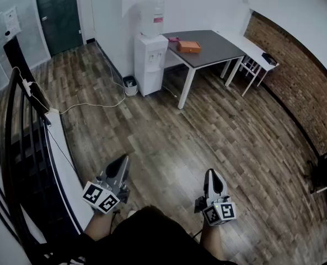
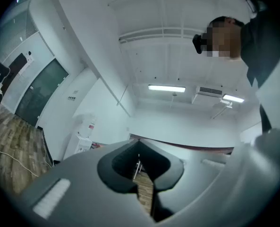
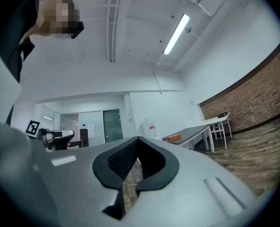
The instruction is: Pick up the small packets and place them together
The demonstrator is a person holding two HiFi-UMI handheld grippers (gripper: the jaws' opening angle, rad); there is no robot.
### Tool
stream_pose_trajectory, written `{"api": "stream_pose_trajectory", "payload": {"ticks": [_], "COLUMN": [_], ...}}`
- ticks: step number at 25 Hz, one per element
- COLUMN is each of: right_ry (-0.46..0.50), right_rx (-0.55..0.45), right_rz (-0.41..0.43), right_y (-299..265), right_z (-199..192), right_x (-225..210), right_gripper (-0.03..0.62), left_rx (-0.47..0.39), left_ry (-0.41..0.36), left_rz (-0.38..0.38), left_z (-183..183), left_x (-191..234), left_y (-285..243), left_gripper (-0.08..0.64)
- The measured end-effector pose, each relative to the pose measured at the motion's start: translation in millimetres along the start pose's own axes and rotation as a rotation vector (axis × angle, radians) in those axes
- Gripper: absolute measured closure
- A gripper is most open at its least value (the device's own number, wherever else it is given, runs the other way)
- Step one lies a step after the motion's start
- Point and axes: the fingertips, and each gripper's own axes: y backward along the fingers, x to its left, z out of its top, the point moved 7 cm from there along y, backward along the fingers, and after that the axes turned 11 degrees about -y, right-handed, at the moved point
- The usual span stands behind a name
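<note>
No packet was in hand: the left gripper (image 1: 122, 161) at seven o'clock and the right gripper (image 1: 212, 174) at five o'clock had their jaws closed on nothing, over the wooden floor (image 1: 207, 131). The table (image 1: 221, 47) stood well apart at one o'clock, so the next move probably called for approaching it and opening the jaws. Only an orange box (image 1: 189, 46) and a small pink thing (image 1: 174, 38) showed there, too small to tell whether they were packets.
</note>
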Motion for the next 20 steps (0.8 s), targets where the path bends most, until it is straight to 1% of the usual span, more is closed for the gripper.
{"api": "stream_pose_trajectory", "payload": {"ticks": [5,8,11,13,17,20], "right_ry": [-0.001,-0.012,-0.034,-0.028,-0.003,-0.026], "right_rx": [0.017,0.03,0.036,0.028,0.009,-0.009], "right_rz": [0.022,0.032,0.044,0.017,-0.07,-0.088], "right_y": [-6.8,-14.2,-23.2,-32.4,-51.0,-63.1], "right_z": [-2.9,-10.1,-18.3,-20.3,-25.8,-28.4], "right_x": [5.3,11.4,16.0,19.0,29.0,31.9], "right_gripper": [0.592,0.592,0.592,0.591,0.591,0.591], "left_rx": [0.013,0.027,0.022,0.02,0.027,0.031], "left_ry": [0.003,-0.004,-0.003,-0.002,0.011,0.018], "left_rz": [0.014,0.019,0.023,0.025,0.032,0.029], "left_z": [-3.2,-4.7,-6.9,-4.7,-2.8,-5.8], "left_x": [2.7,11.7,22.5,30.9,54.8,73.2], "left_y": [7.0,11.9,16.0,17.9,28.7,27.2], "left_gripper": [0.56,0.56,0.56,0.56,0.56,0.56]}}
